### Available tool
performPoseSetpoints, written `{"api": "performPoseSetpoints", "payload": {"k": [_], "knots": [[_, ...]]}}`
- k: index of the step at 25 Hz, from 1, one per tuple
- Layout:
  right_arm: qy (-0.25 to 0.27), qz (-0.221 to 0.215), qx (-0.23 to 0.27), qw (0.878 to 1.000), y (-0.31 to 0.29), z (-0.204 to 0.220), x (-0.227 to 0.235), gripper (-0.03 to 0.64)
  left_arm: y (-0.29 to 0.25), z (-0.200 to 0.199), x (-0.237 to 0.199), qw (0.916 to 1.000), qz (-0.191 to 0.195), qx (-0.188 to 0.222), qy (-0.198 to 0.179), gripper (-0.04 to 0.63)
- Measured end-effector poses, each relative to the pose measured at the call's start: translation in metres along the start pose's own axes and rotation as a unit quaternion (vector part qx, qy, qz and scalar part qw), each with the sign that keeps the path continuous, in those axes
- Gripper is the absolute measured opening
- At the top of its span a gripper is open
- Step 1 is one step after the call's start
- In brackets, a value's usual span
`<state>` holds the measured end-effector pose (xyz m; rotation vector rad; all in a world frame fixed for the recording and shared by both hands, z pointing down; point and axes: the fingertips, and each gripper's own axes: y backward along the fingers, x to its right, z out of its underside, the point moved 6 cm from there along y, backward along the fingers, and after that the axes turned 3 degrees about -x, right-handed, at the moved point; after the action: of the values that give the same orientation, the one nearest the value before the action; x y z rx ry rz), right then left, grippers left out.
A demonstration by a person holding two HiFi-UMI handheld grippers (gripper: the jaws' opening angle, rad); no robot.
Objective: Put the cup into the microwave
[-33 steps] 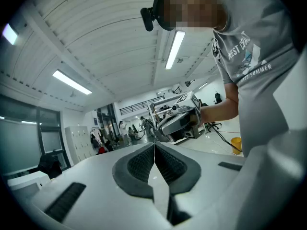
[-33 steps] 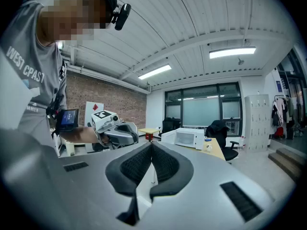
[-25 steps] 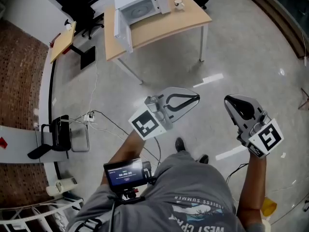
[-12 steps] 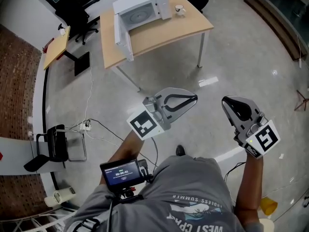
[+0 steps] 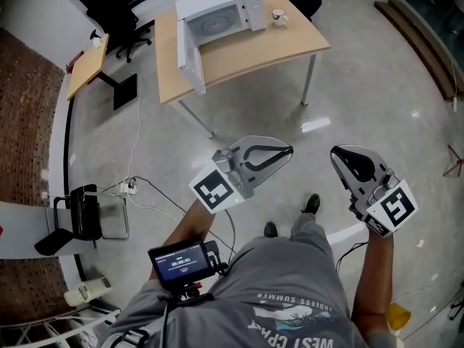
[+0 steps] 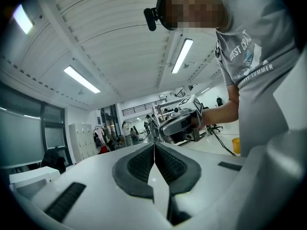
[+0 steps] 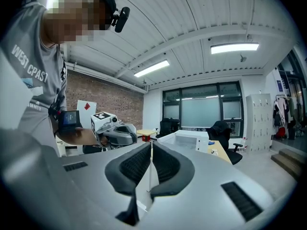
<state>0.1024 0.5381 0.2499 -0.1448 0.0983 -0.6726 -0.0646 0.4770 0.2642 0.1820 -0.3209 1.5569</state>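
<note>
Left tool (image 5: 288, 150) and right tool (image 5: 335, 155) hover low in the head view. The cup (image 5: 278, 16) sits on the counter (image 5: 254, 49) at twelve o'clock, at three o'clock of the open microwave (image 5: 217, 13). Left gripper view: jaws together, empty. Right gripper view: jaws together, empty.

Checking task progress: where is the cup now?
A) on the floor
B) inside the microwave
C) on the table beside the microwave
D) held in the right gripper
C: in the head view the cup stands on the wooden table, just beside the open microwave.
</note>
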Motion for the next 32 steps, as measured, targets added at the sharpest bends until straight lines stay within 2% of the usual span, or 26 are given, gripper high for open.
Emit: {"api": "performPoseSetpoints", "payload": {"k": [7,10,17,20,22,26,32], "knots": [[0.003,-0.031,0.01,0.999,-0.028,0.013,0.054,0.02,-0.024,0.017,-0.037,0.9994,-0.026,-0.024,0.007,0.021],[-0.004,-0.047,0.001,0.999,-0.037,0.016,0.084,0.021,-0.043,0.023,-0.057,0.9987,-0.038,-0.033,0.006,0.021],[-0.006,-0.073,0.014,0.997,-0.046,0.015,0.172,0.02,-0.1,0.033,-0.103,0.9958,-0.074,-0.052,0.016,0.021],[-0.004,-0.087,0.019,0.996,-0.048,0.018,0.19,0.02,-0.112,0.036,-0.111,0.9942,-0.088,-0.058,0.023,0.021],[-0.006,-0.094,0.019,0.995,-0.047,0.021,0.205,0.02,-0.126,0.037,-0.116,0.9935,-0.093,-0.061,0.024,0.021],[-0.004,-0.112,0.023,0.993,-0.044,0.03,0.266,0.02,-0.176,0.043,-0.143,0.9921,-0.101,-0.071,0.023,0.021],[-0.019,-0.117,0.03,0.992,-0.045,0.042,0.302,0.02,-0.207,0.049,-0.159,0.9914,-0.088,-0.096,0.014,0.021]]}}
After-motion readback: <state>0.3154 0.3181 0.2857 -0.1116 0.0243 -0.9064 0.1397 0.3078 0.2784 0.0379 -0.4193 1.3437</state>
